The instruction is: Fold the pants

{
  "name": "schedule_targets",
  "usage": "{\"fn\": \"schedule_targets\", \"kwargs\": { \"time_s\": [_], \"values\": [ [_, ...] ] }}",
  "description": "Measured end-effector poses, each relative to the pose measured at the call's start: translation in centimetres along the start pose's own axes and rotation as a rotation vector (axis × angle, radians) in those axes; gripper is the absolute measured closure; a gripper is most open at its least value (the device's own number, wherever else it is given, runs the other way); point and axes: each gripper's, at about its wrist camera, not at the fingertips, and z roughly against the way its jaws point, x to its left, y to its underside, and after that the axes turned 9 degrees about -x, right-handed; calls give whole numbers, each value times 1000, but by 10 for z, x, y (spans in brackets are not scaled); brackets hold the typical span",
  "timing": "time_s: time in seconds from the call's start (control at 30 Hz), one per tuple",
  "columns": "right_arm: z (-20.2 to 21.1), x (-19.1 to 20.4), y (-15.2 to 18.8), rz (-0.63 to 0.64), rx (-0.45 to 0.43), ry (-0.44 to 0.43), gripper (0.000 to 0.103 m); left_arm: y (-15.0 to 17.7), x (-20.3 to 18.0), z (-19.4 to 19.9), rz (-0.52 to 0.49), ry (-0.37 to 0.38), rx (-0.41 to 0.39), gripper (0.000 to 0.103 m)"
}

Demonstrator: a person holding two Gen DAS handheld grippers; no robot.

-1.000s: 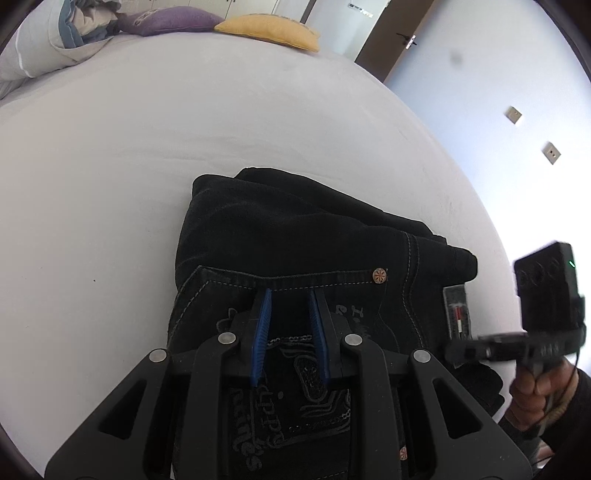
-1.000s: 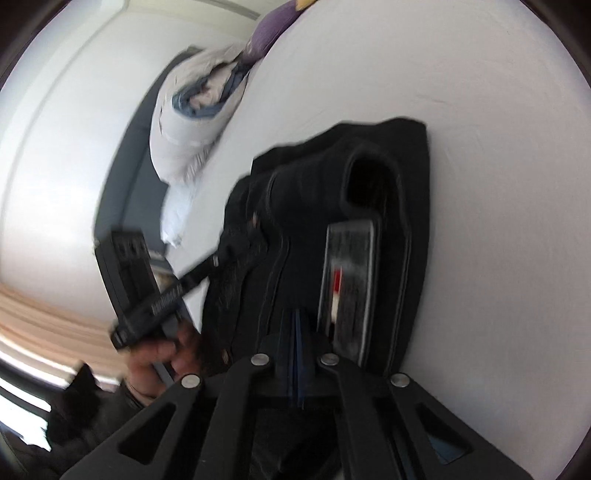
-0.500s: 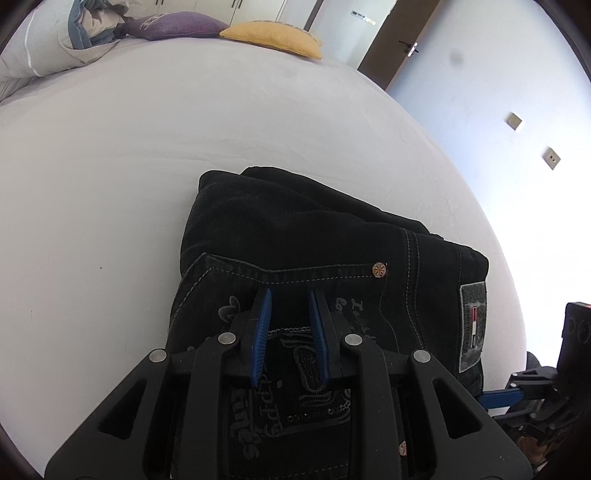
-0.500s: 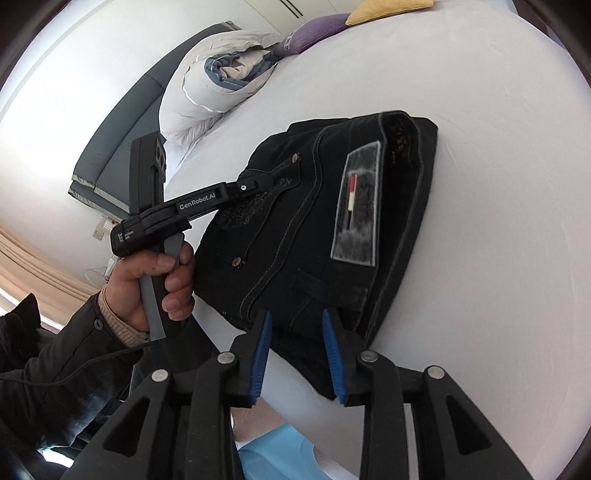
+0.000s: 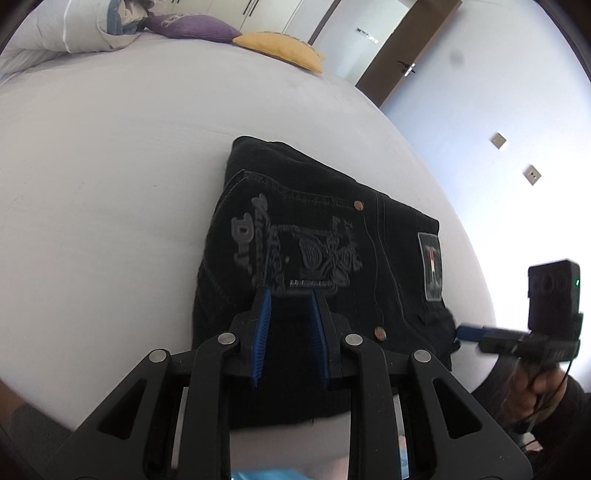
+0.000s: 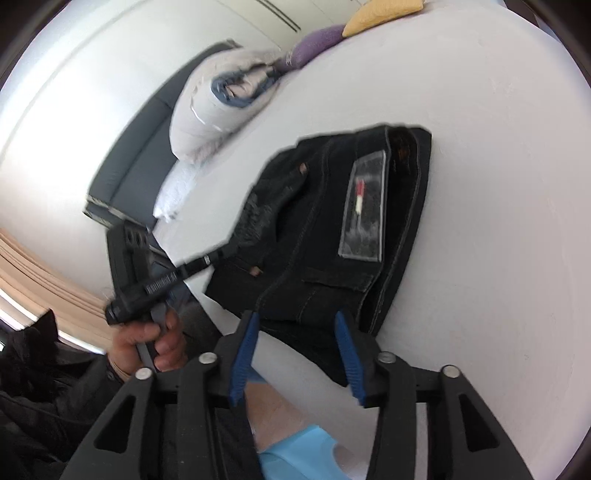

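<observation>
The black jeans [image 5: 317,236] lie folded into a compact rectangle near the front edge of the white bed [image 5: 110,166], back pocket embroidery and grey waist patch facing up. My left gripper [image 5: 290,295] is open and empty, its blue pads just above the near edge of the jeans. In the right wrist view the jeans [image 6: 332,221] show with the patch up. My right gripper [image 6: 295,317] is open and empty at their near edge. The right gripper also shows in the left wrist view [image 5: 469,332], beside the jeans' right corner.
Pillows and a rolled duvet [image 5: 74,33] lie at the head of the bed, with a purple cushion [image 5: 192,29] and a yellow cushion [image 5: 280,48]. A door [image 5: 402,48] stands beyond. A blue slipper [image 6: 299,454] is on the floor below the bed edge.
Both grippers have pulled back toward the front edge of the bed. The right gripper, shut on the jeans a second ago, has opened and let go. The jeans stay folded.
</observation>
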Motion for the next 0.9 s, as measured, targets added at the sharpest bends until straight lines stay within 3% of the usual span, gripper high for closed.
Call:
{"fn": "schedule_targets", "kwargs": {
  "time_s": [0.1, 0.13, 0.17, 0.23, 0.27, 0.33, 0.47, 0.6, 0.67, 0.77, 0.87, 0.9],
  "values": [
    [22, -8, -9, -42, -90, 6, 22, -7, 6, 23, 11, -77, -17, 79],
    [25, -15, -13, -66, -101, 20, 21, -14, 12, 30, 28, -94, -34, 70],
    [27, -24, -18, -93, -107, 37, 21, -23, 18, 36, 52, -100, -56, 42],
    [22, -43, -27, -160, -103, 66, 21, -40, 33, 48, 94, -115, -113, 3],
    [17, -50, -30, -195, -87, 73, 21, -48, 38, 48, 102, -109, -118, 1],
    [2, -61, -35, -260, -64, 62, 21, -59, 42, 35, 88, -89, -55, 1],
    [-29, -68, -41, -314, 1, 139, 21, -64, 41, -3, 1, -91, 93, 3],
    [-43, -65, -48, -332, 21, 154, 21, -59, 34, -25, -55, -86, 185, 7],
    [-50, -64, -52, -337, 39, 151, 21, -55, 27, -34, -82, -67, 227, 25],
    [-62, -62, -59, -345, 55, 141, 22, -47, 16, -51, -131, -81, 289, 41],
    [-72, -56, -62, -316, 71, 158, 36, -47, 9, -63, -116, -64, 296, 53],
    [-74, -55, -63, -300, 78, 166, 46, -47, 7, -64, -117, -74, 295, 54]
  ]
}}
